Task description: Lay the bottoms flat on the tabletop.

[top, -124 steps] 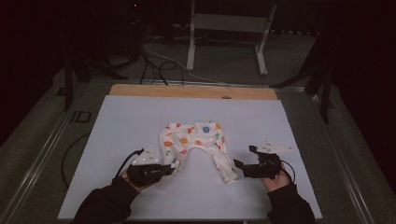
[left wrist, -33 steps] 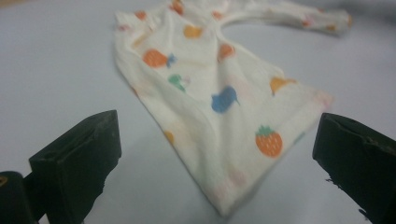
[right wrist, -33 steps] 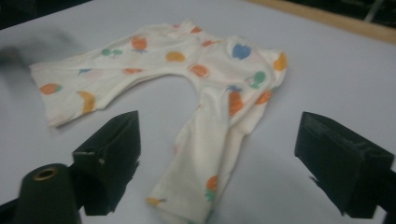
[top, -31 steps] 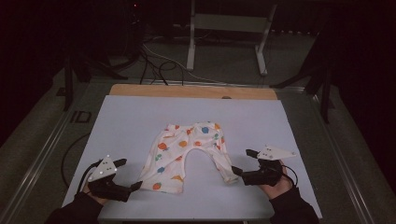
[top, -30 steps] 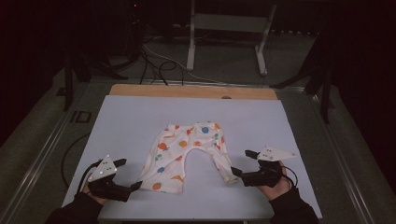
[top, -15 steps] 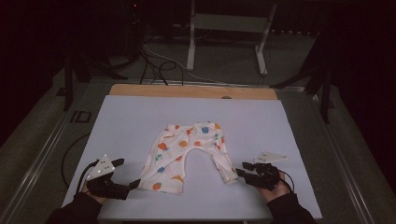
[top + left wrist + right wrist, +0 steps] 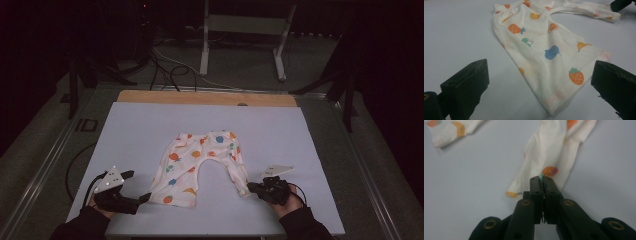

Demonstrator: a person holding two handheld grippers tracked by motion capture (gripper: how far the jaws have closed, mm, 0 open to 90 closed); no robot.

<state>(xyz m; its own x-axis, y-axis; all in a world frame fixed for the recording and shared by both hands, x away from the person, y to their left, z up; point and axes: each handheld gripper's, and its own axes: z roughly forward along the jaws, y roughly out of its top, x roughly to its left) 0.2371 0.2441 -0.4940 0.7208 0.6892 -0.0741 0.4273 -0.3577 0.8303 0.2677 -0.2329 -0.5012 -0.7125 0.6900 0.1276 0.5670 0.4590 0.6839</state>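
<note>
On the counter (image 7: 150, 130) the pants (image 7: 200, 165) lie flat, waist toward the far edge, both legs running back toward you. Your right gripper (image 7: 251, 188) has just closed – clamped on the right leg's cuff. Your left gripper (image 7: 140, 187) gapes wide at the left cuff – not touching.

Cream baby trousers (image 7: 202, 167) printed with orange, blue, seemingly green fruit, on a white table (image 7: 140, 130).
</note>
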